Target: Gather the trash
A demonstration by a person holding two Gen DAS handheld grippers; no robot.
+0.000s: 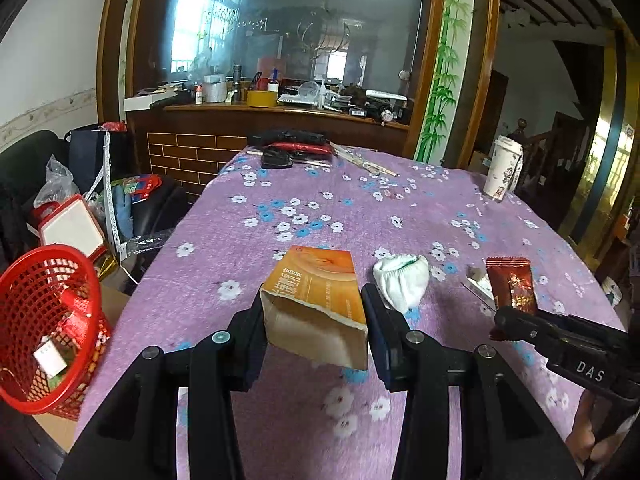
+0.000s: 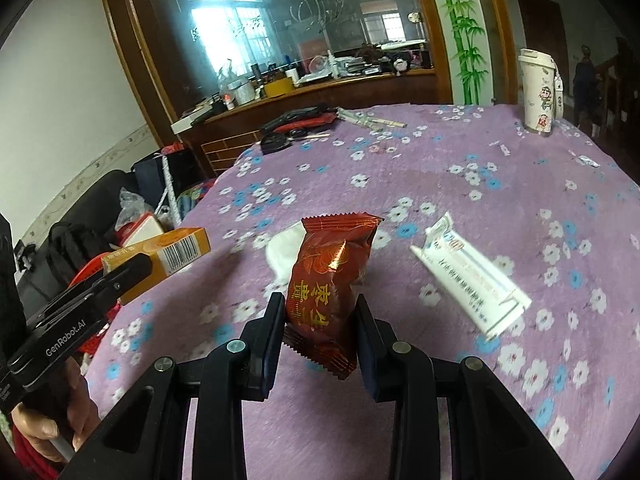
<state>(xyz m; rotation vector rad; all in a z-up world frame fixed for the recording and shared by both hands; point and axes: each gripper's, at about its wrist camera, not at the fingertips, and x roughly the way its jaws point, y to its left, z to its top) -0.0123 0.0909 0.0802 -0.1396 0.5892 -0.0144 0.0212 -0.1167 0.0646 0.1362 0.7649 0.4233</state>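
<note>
My left gripper (image 1: 314, 312) is shut on an orange cardboard box (image 1: 316, 300) with a torn open end, held above the purple flowered tablecloth (image 1: 280, 200). The same box (image 2: 168, 254) shows at the left of the right wrist view. My right gripper (image 2: 320, 316) is shut on a dark red snack wrapper (image 2: 332, 280), also lifted; that wrapper (image 1: 512, 284) appears at the right of the left wrist view. A crumpled white tissue (image 1: 402, 280) and a flattened white tube box (image 2: 472, 276) lie on the cloth. A red mesh basket (image 1: 44, 320) with some scraps hangs off the table's left edge.
A white lidded cup (image 2: 538, 92) stands at the far right of the table. Dark pouches, chopsticks and small wrappers lie at the far end (image 1: 292, 148). Bags and boxes crowd the floor at left (image 1: 80, 208). A cluttered wooden counter (image 1: 280, 112) stands behind.
</note>
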